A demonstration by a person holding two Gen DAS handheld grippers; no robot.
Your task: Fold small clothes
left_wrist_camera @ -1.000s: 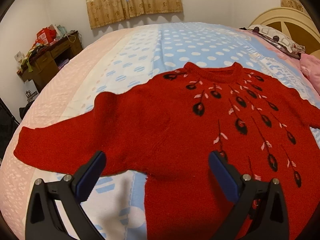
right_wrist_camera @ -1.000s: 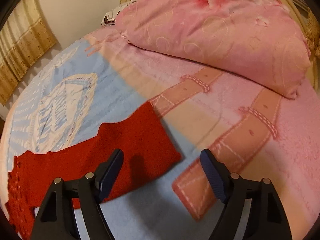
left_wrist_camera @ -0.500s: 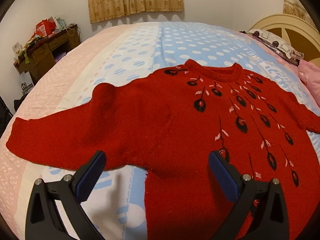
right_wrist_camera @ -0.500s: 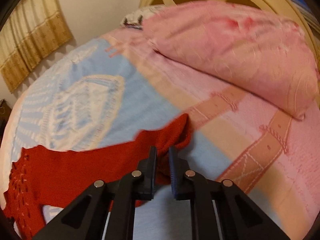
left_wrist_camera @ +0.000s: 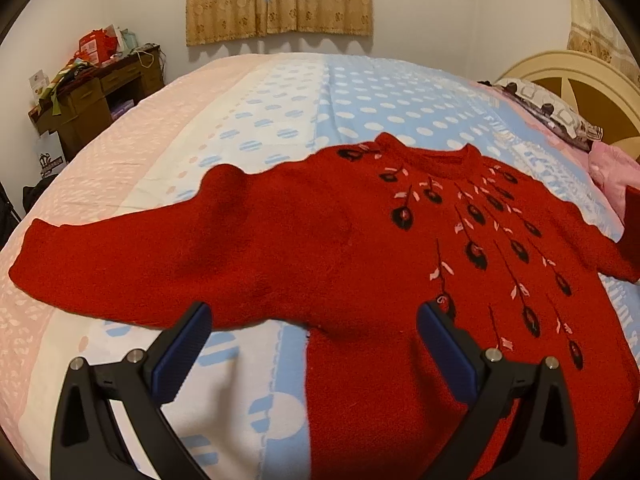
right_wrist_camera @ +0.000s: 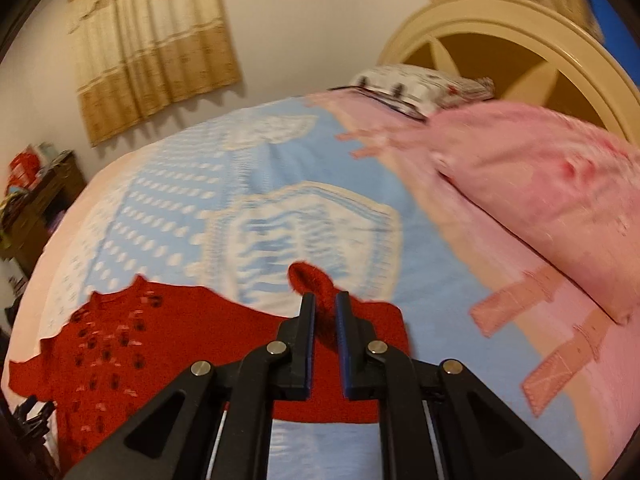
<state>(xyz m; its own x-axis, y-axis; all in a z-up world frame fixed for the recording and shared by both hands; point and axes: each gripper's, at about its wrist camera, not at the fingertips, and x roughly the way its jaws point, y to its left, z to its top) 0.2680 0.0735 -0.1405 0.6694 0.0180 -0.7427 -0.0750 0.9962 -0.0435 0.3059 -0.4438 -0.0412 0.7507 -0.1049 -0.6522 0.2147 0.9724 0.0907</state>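
You are pinching the cuff of the red knitted sweater (left_wrist_camera: 320,248) in your right gripper (right_wrist_camera: 325,312), lifting it off the blue-and-pink bedspread (right_wrist_camera: 280,168); left gripper (left_wrist_camera: 312,320) hovering agape near the armpit; carry the sleeve leftward, flat across the chest.

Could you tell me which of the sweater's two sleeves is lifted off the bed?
The sleeve on the headboard side, clamped in the right tool; the other sleeve lies flat.
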